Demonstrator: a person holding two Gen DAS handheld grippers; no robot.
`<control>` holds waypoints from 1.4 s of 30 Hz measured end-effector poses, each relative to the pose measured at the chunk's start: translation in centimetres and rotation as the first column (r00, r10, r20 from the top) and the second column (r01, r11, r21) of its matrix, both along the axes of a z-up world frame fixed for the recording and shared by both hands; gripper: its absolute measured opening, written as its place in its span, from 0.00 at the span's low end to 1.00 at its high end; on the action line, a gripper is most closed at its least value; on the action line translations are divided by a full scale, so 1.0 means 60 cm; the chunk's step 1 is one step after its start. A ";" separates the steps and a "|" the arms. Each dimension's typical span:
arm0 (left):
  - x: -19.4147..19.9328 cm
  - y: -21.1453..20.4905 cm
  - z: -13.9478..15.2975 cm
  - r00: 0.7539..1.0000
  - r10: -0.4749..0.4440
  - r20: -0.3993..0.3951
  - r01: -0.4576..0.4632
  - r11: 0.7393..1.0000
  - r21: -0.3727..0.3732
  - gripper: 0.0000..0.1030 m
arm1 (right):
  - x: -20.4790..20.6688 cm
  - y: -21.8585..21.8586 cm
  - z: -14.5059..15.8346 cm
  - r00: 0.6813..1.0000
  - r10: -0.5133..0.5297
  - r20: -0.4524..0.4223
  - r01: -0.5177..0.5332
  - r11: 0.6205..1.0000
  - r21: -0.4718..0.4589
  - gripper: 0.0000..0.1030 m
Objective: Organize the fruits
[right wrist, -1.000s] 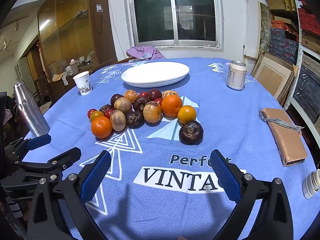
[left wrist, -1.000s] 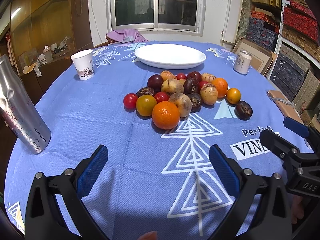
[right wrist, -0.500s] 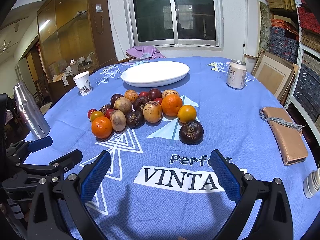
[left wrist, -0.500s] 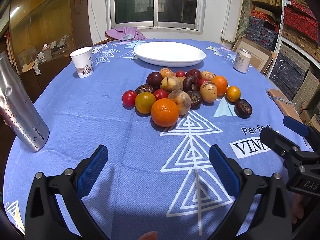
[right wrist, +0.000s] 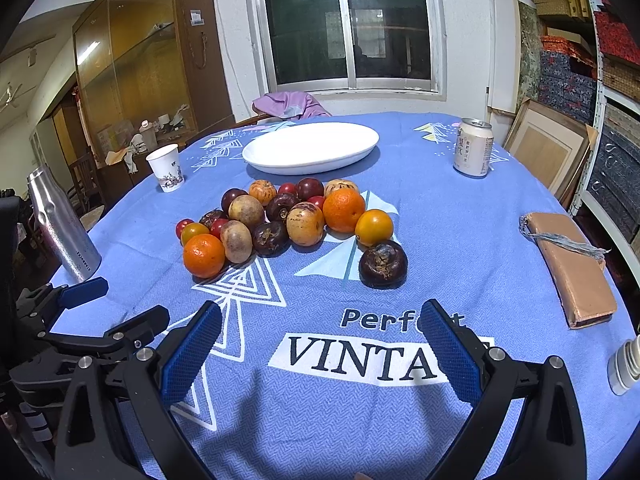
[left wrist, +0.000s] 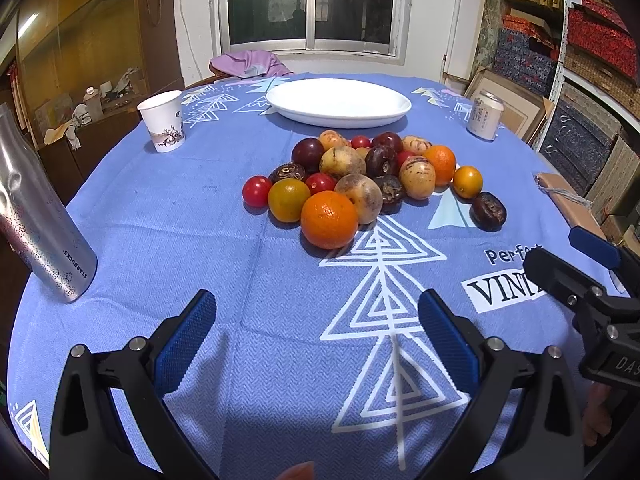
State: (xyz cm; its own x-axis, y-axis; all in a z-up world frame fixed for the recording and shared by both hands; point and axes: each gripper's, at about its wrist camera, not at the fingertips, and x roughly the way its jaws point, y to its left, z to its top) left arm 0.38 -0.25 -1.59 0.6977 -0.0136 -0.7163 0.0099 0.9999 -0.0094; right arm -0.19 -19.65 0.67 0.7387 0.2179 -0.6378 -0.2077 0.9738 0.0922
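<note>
Both grippers, left gripper (left wrist: 316, 336) and right gripper (right wrist: 320, 344), hovering wide, empty; next likely approaching fruit pile (left wrist: 360, 184) mid-frame, white plate (left wrist: 338, 102) waiting above

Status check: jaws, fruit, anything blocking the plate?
Left gripper and right gripper open, empty. Fruit pile on cloth; white plate bare. Nothing blocks the way.

Left gripper (left wrist: 316, 320) hangs open, empty, near the fruit pile (left wrist: 372, 176).

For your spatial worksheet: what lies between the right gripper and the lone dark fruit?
Only bare blue tablecloth with printed lettering separates the right gripper from the dark fruit, per the right wrist view.
</note>
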 end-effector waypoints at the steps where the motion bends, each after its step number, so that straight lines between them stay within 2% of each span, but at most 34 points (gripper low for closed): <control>1: 0.000 0.000 0.000 1.000 0.000 -0.001 0.000 1.000 0.001 0.96 | 0.000 0.000 0.000 1.000 0.000 0.000 0.000 1.000 0.001 0.97; 34: -0.001 -0.004 -0.011 1.000 -0.011 -0.011 0.011 1.000 0.009 0.96 | 0.003 -0.006 -0.008 1.000 -0.006 -0.020 0.006 1.000 0.017 0.97; 39: 0.005 0.022 -0.015 0.993 -0.110 0.034 0.112 0.992 -0.054 0.96 | 0.019 -0.023 -0.015 0.992 0.110 -0.056 -0.105 0.992 0.076 0.97; 42: 0.014 0.033 -0.013 0.991 -0.122 0.060 0.123 0.992 -0.021 0.96 | 0.038 -0.046 -0.018 0.979 0.178 -0.101 -0.162 0.976 0.143 0.97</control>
State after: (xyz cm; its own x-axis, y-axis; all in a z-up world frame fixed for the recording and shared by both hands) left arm 1.21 1.75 -2.35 0.7306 -0.1182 -0.6725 0.1333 0.9906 -0.0294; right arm 2.07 -22.42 -0.41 0.6084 0.4227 -0.6717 -0.3499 0.9025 0.2510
